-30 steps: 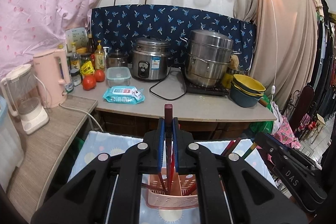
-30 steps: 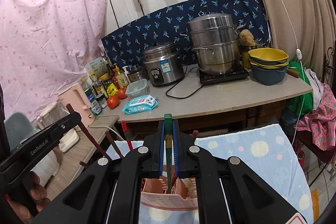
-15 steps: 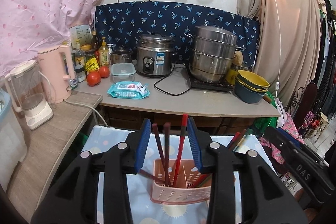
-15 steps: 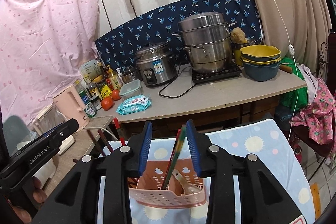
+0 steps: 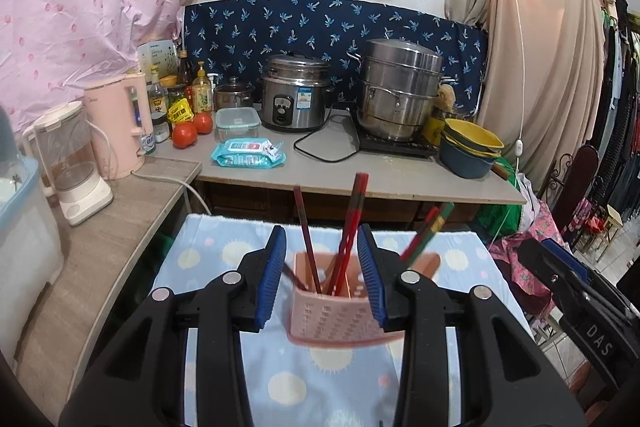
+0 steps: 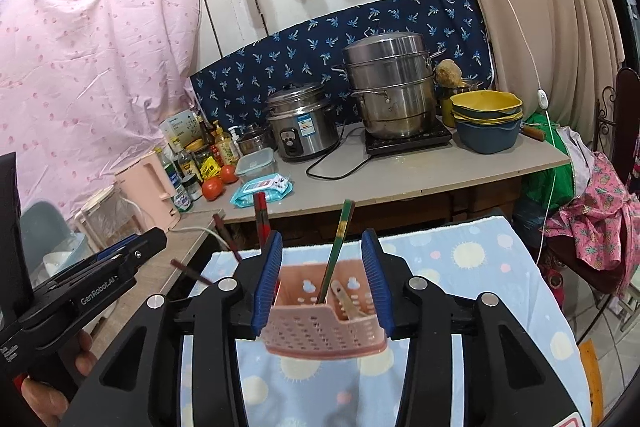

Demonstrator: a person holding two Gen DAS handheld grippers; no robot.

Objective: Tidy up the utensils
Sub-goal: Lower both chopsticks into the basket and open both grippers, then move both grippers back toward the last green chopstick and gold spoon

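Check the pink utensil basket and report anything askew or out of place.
Mostly tidy. The pink utensil basket stands upright on the sun-print cloth, chopsticks inside, but one dark chopstick juts sideways past its left wall instead of standing.

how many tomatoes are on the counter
2. One tomato sits nearer the pink kettle; the other tomato is right beside it, next to the clear lidded box. More may hide behind the bottles.

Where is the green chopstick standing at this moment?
In the right wrist view, the green chopstick stands tilted in the pink utensil basket on the blue dotted cloth, beside a pale spoon, centred before the open jaws.
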